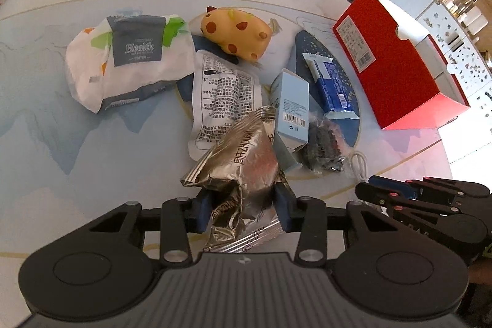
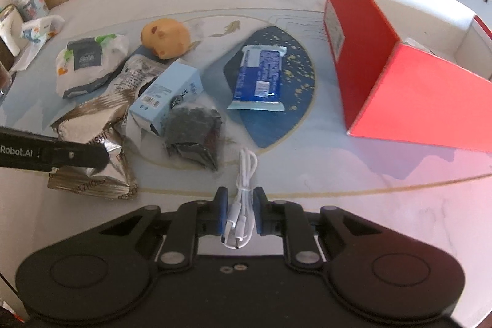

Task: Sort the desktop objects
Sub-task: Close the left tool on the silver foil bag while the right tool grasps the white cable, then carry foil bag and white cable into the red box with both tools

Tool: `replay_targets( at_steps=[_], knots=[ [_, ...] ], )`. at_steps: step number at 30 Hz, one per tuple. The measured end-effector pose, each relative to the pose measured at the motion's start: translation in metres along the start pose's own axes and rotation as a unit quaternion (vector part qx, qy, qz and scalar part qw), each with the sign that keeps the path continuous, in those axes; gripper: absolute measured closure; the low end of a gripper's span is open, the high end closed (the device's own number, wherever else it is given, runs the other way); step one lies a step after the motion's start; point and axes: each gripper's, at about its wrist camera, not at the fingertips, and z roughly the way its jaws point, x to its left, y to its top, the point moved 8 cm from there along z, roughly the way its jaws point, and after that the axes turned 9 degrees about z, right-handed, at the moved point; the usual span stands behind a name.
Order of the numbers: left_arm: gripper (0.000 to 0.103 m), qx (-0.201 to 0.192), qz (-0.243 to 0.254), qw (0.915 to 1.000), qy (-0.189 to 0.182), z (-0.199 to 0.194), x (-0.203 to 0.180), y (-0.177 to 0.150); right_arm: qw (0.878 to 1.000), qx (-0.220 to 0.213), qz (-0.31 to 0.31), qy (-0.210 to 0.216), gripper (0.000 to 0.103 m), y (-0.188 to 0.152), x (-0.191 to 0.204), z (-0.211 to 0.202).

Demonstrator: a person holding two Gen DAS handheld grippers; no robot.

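While its blue pads press in from both sides, the left hand-held gripper (image 1: 243,209) holds a crumpled silver foil snack packet (image 1: 243,171), whose long axis runs from the near edge away toward the far side of the counter (image 1: 37,119), tilted a little left. The packet's near end is hidden under the gripper body, and its printed lettering is only partly readable.

Just right of it, the right hand-held gripper (image 2: 240,212) is clamped narrowly on a bundled white USB cable (image 2: 243,192). The cable's long axis points straight away from the gripper, with its plugs at the near end between the pads and its loop lying on the counter beyond.

Past the foil packet lie a white printed pouch (image 1: 221,94), partly covered by the packet, and a pale blue carton (image 1: 290,106) leaning on a dark clear-wrapped bundle (image 1: 323,146), whose contents are hard to make out. Further right a blue biscuit packet (image 1: 333,91) rests lengthwise on a dark blue fan-shaped patch of the counter's pattern. At the far left sits a white tissue pack with a grey label (image 1: 129,63), and beside it a yellow spotted plush toy (image 1: 236,33). On the far right stands an open red cardboard box (image 1: 396,66), its inside mostly out of sight.
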Motion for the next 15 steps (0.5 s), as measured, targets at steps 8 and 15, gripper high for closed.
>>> replay_targets(
  at_steps=[8, 15],
  knots=[
    [0.065, -0.004, -0.017, 0.9993, -0.034, -0.013, 0.001, -0.004, 0.999, -0.005, 0.031, 0.011, 0.087, 0.001, -0.013, -0.021],
    [0.065, -0.02, -0.023, 0.9978, -0.059, -0.035, -0.003, 0.002, 0.998, -0.009, 0.057, 0.011, 0.087, 0.006, -0.019, -0.046]
  ],
)
